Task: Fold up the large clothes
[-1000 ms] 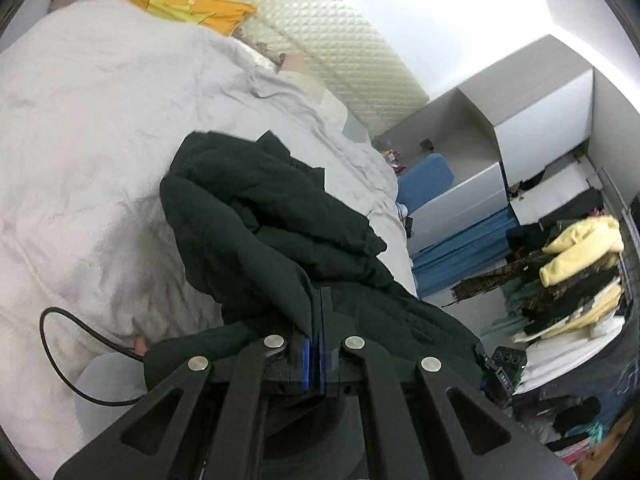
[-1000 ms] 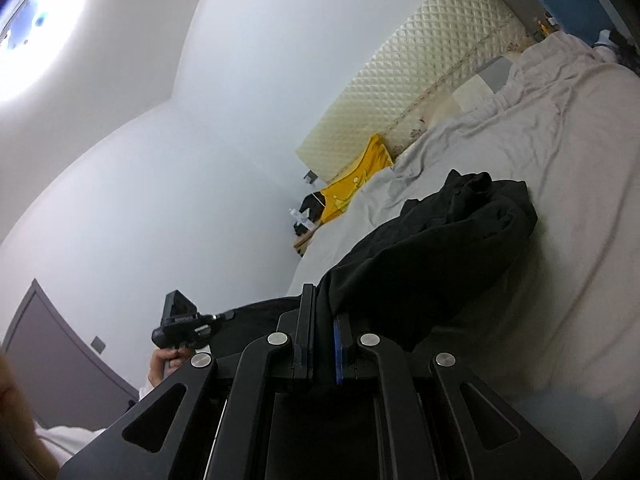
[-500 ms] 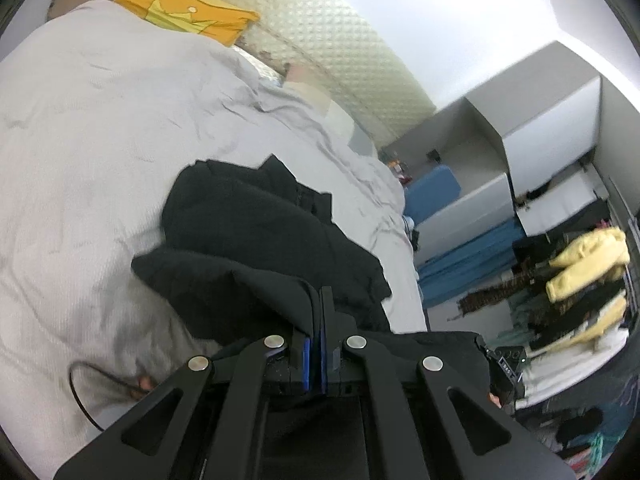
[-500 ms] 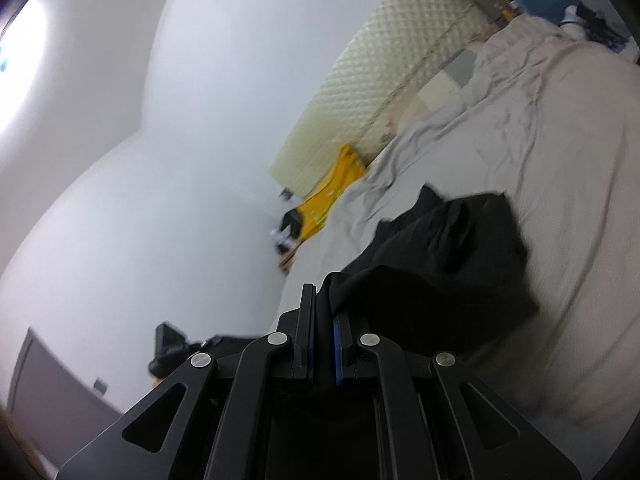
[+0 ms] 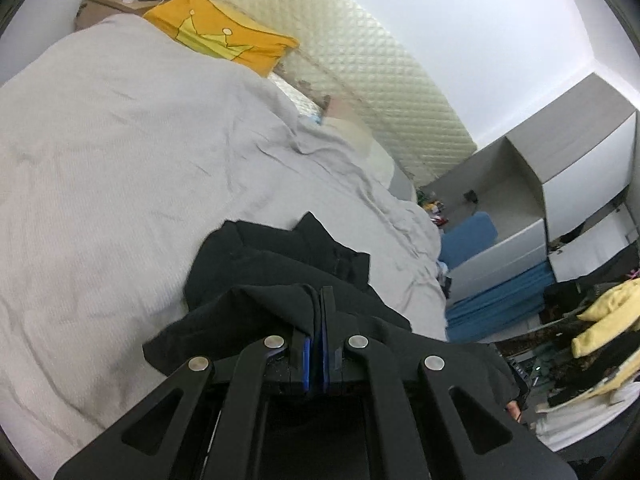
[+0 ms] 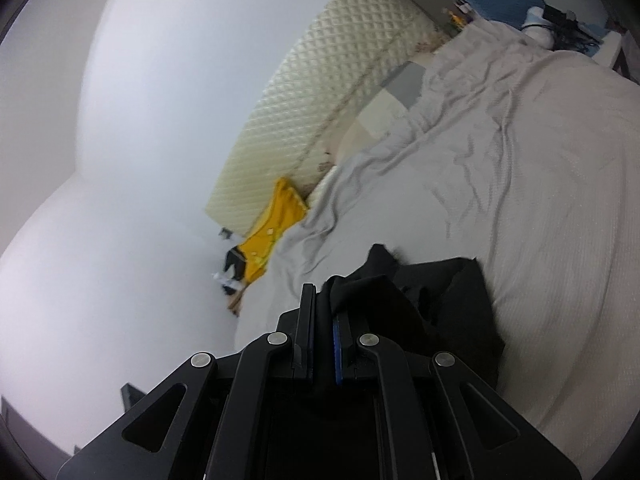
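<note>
Bedroom: grey bed (image 5: 120, 168) fills both views, yellow pillow (image 5: 224, 40) at the quilted headboard (image 5: 360, 68). Black garment (image 5: 280, 264) lies bunched on the bed near its edge. Left gripper (image 5: 318, 308) and right gripper (image 6: 322, 308) are each clamped on a garment edge. Judgement: soft, light, floppy cloth; hold at hems or corners, keep taut while spreading.

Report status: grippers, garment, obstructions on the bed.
Left hand-held gripper shut on black garment. Right hand-held gripper shut on same garment. Garment bunched on grey bed cover. Nothing in the way.
</note>
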{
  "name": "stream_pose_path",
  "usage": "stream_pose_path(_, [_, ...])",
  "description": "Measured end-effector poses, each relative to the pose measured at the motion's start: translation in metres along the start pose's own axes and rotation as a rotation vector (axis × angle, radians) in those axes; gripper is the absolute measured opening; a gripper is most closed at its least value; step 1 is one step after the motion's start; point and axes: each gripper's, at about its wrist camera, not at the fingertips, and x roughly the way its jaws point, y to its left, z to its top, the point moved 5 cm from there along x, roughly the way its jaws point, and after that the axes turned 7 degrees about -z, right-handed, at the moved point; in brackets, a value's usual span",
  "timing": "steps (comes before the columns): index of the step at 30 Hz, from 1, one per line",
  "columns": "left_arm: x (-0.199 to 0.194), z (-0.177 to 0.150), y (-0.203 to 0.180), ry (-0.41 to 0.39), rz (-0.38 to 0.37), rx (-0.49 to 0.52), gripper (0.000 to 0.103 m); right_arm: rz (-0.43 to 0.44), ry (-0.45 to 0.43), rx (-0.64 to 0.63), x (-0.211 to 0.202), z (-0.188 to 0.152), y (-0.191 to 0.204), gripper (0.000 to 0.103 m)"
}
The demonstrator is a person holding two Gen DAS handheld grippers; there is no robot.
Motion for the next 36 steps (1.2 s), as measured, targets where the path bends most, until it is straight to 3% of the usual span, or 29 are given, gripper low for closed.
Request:
stream_pose_path(10, [0.075, 0.034, 0.015, 0.038, 0.14, 0.024, 0.004, -0.146, 0.069, 0.085, 0.079, 0.019, -0.046, 0.005])
stream_pose_path(21, [0.168, 0.052, 0.059, 0.112, 0.31, 0.037, 0.008, -0.349, 0.18, 0.061, 0.159, 0.013, -0.088, 0.003])
stream_pose_path(29, [0.217, 0.046, 0.089, 0.183, 0.288, 0.003, 0.008, -0.354, 0.231, 0.077, 0.19, -0.002, -0.113, 0.001])
stream_pose_path(36, [0.207, 0.049, 0.099, 0.204, 0.25, -0.069, 0.008, -0.211, 0.248, 0.151, 0.178, -0.002, -0.119, 0.007])
